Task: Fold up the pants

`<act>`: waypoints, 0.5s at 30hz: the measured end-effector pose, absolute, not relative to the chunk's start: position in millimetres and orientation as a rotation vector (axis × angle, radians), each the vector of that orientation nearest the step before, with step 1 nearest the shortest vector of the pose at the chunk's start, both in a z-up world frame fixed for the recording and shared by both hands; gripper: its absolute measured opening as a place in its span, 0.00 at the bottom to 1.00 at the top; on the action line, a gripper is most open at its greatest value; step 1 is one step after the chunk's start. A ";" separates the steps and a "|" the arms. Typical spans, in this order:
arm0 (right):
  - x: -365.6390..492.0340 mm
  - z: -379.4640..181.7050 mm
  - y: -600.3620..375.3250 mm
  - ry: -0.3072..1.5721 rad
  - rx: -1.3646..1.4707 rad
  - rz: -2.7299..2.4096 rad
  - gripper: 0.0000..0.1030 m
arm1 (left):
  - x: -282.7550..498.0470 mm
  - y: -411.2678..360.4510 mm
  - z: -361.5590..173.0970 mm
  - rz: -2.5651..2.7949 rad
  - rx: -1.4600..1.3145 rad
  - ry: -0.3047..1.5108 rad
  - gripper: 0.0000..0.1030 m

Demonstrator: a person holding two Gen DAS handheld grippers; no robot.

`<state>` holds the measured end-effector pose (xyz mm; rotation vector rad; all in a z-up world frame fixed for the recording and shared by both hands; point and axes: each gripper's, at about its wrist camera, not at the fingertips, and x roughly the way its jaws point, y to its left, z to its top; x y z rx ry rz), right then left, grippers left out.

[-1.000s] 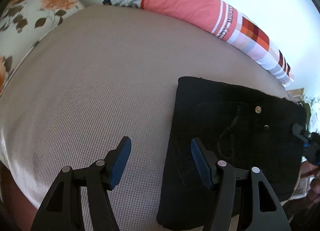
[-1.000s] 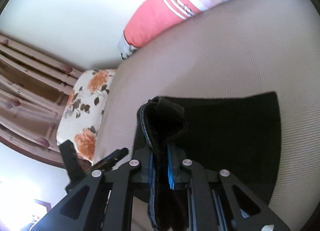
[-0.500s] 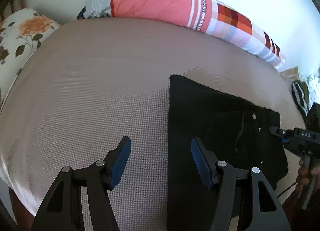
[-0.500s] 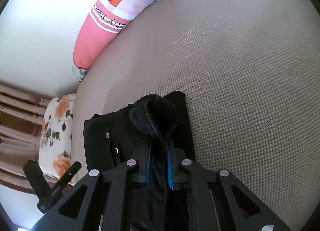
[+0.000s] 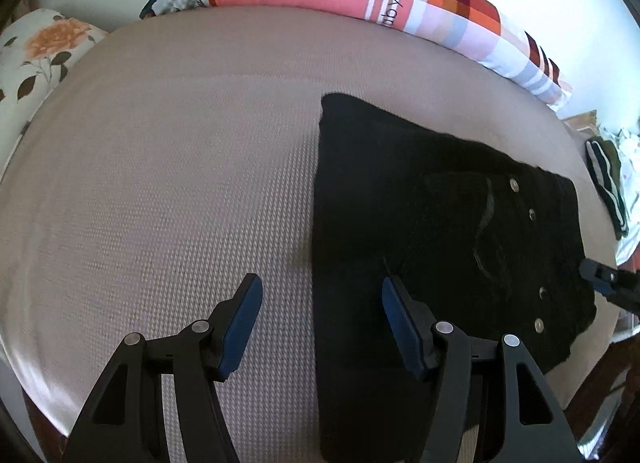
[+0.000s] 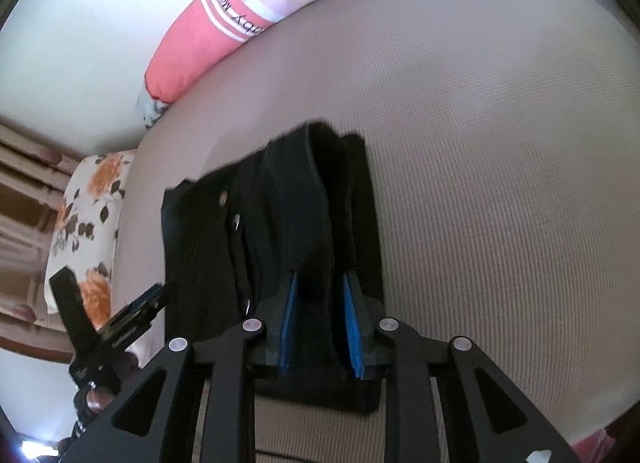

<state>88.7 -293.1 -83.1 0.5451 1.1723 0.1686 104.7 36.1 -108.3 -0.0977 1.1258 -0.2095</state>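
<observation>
One pair of black pants (image 5: 440, 231) lies folded on the beige bed (image 5: 168, 183). The left tongs (image 5: 320, 323) hang apart over its edge, gripping nothing. The right tongs (image 6: 320, 319) are opening around a raised fold.

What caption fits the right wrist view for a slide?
Right gripper, jaws opening around a fold of black pants on the beige bed.

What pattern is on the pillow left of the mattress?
Orange flowers, dark leaves on white pillow; left wrist view shows it best.
</observation>
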 end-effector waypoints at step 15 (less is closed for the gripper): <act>46.3 -65.5 -277.3 1.134 0.502 0.132 0.05 | 79.3 22.7 -106.4 -0.236 -0.037 1.119 0.61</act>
